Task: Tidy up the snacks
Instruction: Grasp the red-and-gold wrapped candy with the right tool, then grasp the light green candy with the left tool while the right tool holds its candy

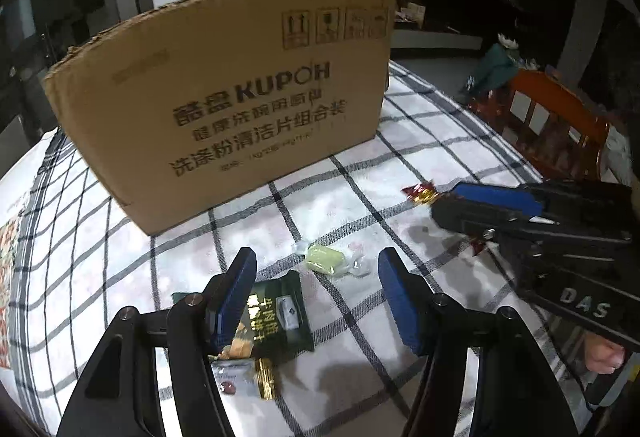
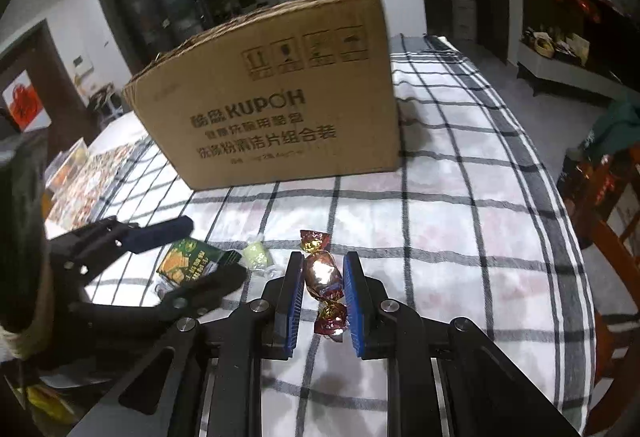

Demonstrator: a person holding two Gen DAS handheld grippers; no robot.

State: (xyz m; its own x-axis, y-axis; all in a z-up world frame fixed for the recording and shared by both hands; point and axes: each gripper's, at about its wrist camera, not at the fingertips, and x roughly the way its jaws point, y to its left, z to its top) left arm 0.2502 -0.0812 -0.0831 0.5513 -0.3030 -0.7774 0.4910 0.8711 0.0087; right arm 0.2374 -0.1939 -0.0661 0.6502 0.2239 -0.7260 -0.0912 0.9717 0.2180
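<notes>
Snacks lie scattered on a bench [image 2: 460, 197] covered with a white cloth checked in dark lines, in front of a brown cardboard box [image 2: 280, 109] with its top open. The right claw [image 2: 322, 277] is closed on a red-and-gold foil candy [image 2: 322, 273]: both blue pads press on its middle, and its twisted ends stick out before and behind them. In the left wrist view the same claw [image 1: 444, 197] reaches in from the right, with one foil end of the candy [image 1: 418, 193] showing at its tip. The left claw [image 1: 316, 273] is about half open and has hold of nothing. Its left finger hangs over a dark green snack packet [image 1: 276, 313] printed with gold characters; whether they touch cannot be told. A pale green candy in clear wrap [image 1: 326, 259] lies on the cloth just ahead of the left claw, near its right finger. Just beside the packet, near the camera, lies a small silver and gold wrapper [image 1: 244, 377]. An orange wooden chair [image 1: 560, 117] stands off the bench's right side
</notes>
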